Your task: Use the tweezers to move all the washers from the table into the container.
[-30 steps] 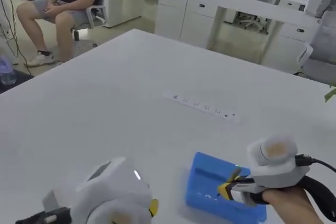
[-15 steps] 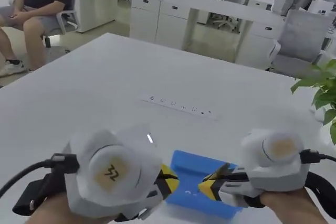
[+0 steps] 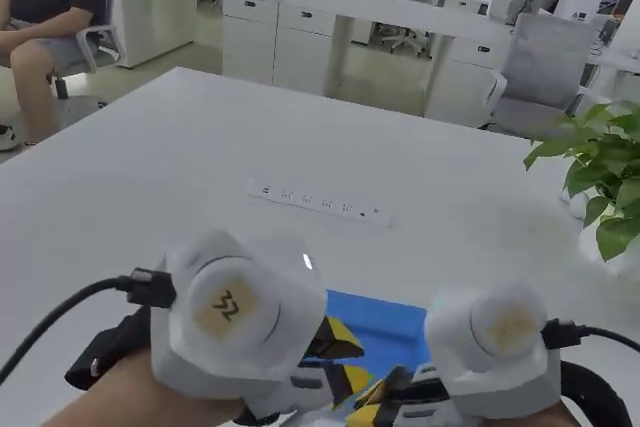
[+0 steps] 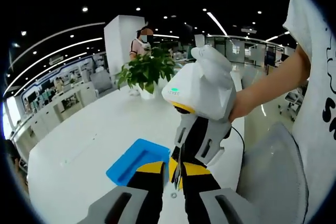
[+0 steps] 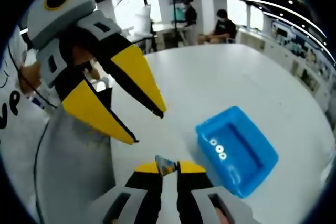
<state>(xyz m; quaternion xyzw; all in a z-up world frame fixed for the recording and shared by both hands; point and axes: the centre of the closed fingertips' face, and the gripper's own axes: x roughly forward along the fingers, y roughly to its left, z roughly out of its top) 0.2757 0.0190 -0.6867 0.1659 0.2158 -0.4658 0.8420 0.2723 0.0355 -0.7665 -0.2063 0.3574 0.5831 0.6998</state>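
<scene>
Washers: three lie in the blue container. Right gripper pinches the tweezers; left gripper gapes, empty. Between picks, I'd say. Next, tips down onto any washer left on the counter.

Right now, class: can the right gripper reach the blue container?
Probably yes: the blue container lies just ahead of the right gripper, bare table between them; the left gripper sits aside.
</scene>
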